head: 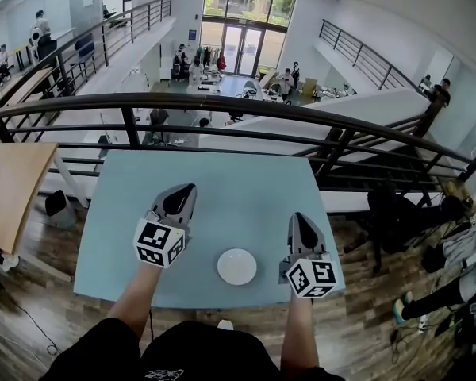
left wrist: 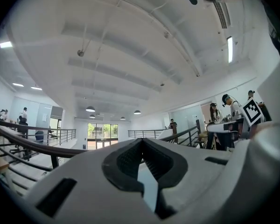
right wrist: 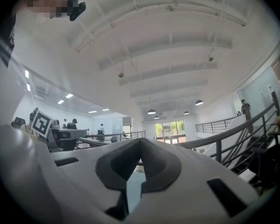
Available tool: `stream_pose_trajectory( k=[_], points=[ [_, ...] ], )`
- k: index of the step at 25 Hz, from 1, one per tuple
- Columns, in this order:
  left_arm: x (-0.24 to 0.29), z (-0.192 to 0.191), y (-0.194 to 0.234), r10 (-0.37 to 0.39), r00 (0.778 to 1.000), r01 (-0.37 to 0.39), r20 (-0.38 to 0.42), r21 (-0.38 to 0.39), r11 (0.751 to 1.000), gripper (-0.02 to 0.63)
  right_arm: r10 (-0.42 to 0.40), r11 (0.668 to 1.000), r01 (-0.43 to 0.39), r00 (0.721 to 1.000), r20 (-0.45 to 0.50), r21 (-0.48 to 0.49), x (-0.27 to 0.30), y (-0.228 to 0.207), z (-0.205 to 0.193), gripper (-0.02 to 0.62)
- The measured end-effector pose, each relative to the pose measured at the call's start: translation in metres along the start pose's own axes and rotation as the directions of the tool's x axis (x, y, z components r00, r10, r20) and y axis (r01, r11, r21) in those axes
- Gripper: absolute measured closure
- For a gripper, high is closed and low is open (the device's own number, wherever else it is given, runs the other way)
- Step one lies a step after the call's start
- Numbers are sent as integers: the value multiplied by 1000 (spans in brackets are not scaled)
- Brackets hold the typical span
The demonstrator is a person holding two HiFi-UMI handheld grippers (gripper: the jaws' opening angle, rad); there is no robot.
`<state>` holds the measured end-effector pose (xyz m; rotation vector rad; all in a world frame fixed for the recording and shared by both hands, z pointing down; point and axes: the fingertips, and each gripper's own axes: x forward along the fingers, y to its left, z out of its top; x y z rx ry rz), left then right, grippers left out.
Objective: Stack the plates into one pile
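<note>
since both tongs are clear of the work, quick status: left gripper (head: 186,189) and right gripper (head: 298,217) hang over the blue table (head: 238,173), pointing level and away from the person. the jaws are pressed together on both, with nothing between them.

the plate (head: 236,266) sits close to the table's near edge, between the two grippers and apart from both. only one white disc is visible, and from above i can't tell if it's a single plate or a finished pile. no other plates on the table, so my read is the stacking is done or there's nothing left to add.

risks:
- the plate is close to the edge, so a closed gripper sweeping in could knock it off toward the person
- a regrip needs the jaws opened first, or shut tips just shove the slick rim
- if it's a pile, a side bump could shear it
</note>
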<state>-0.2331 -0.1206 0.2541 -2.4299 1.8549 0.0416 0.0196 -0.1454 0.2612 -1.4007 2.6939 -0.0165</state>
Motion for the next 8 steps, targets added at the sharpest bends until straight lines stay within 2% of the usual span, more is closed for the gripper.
stream_pose_trajectory(
  k=[8],
  points=[
    [-7, -6, 0, -6, 1000, 6, -4, 6, 1000, 598, 1, 1000, -2, 1000, -6, -14, -3, 8, -5, 588]
  ],
)
